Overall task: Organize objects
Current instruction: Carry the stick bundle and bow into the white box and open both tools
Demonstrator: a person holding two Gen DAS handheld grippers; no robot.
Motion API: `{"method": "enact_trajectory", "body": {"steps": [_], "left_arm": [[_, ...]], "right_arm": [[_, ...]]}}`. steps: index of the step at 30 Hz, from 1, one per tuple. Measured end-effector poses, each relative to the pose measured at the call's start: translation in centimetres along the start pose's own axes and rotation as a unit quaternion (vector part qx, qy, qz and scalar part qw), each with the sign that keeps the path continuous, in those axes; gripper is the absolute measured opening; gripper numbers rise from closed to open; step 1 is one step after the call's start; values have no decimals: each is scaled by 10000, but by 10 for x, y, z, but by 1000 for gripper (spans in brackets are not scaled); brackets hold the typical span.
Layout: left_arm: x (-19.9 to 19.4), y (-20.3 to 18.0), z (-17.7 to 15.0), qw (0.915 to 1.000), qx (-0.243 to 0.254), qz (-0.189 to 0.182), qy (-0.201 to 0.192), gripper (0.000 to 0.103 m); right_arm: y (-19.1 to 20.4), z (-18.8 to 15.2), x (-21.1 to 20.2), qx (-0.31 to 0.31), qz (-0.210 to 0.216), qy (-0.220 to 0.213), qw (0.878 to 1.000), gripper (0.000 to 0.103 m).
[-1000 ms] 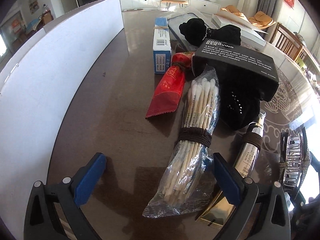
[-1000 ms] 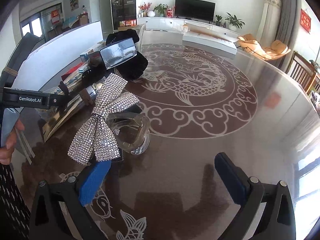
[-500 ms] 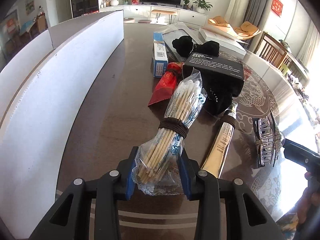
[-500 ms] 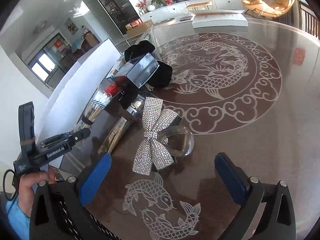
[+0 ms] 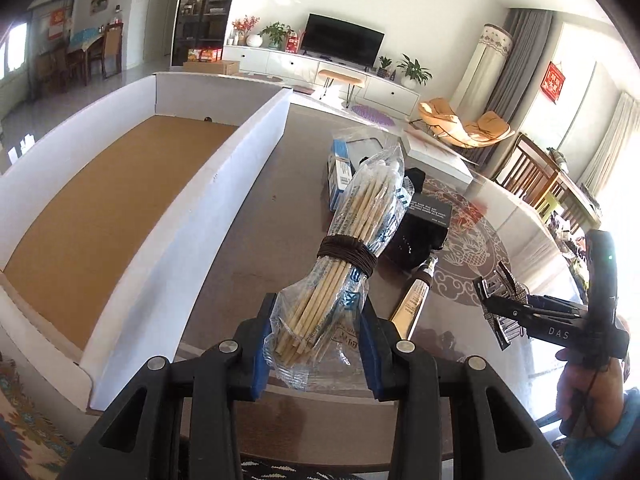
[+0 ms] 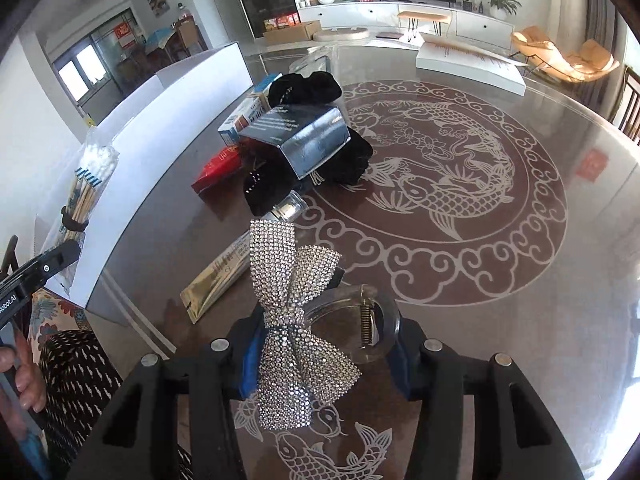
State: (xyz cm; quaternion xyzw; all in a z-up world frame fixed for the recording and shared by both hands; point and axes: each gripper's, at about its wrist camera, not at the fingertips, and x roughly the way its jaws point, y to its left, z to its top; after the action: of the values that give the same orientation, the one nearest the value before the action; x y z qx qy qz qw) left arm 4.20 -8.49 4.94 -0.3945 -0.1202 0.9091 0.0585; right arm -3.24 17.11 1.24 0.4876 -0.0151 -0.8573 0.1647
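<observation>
My left gripper (image 5: 316, 344) is shut on a plastic bag of cotton swabs (image 5: 352, 252), bound with a dark band, held up above the table; the bag also shows in the right wrist view (image 6: 86, 184). My right gripper (image 6: 324, 354) is shut on a clear hair claw clip with a rhinestone bow (image 6: 296, 320), lifted off the table; the clip also shows in the left wrist view (image 5: 500, 304). A long white box with a brown cardboard floor (image 5: 120, 208) lies open to the left.
On the glass table (image 6: 520, 280) lie a gold tube (image 6: 218, 280), a dark printed box (image 6: 308, 140), black fabric items (image 6: 312, 84), a blue-white carton (image 6: 244, 114) and a red packet (image 6: 218, 164). A white flat box (image 6: 468, 62) sits far back.
My left gripper closed on the swab bag and lifted it, so the white box's inside now shows. My right gripper closed on the bow clip and raised it.
</observation>
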Motion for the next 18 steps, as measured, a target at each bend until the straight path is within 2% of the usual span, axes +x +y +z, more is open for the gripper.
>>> {"method": "enact_trajectory", "body": {"steps": [4, 7, 11, 16, 17, 18], "left_arm": [[-45, 43, 23, 9985, -322, 76, -435, 37], [-59, 91, 39, 9951, -617, 540, -550, 37], [-58, 159, 48, 9875, -1028, 1148, -330, 37], [-37, 206, 51, 9784, -1140, 1722, 77, 39], [-29, 211, 52, 9770, -1140, 1789, 235, 43], [-21, 215, 52, 9753, -1134, 1859, 363, 54]], "right_arm": [[42, 33, -30, -208, 523, -457, 9974, 51], [104, 65, -37, -608, 1002, -690, 9907, 51], [201, 101, -22, -1190, 1637, -717, 9767, 51], [301, 123, 26, -1673, 1973, -404, 9651, 51], [314, 124, 38, -1686, 2016, -287, 9644, 52], [324, 124, 51, -1659, 2021, -147, 9651, 55]]}}
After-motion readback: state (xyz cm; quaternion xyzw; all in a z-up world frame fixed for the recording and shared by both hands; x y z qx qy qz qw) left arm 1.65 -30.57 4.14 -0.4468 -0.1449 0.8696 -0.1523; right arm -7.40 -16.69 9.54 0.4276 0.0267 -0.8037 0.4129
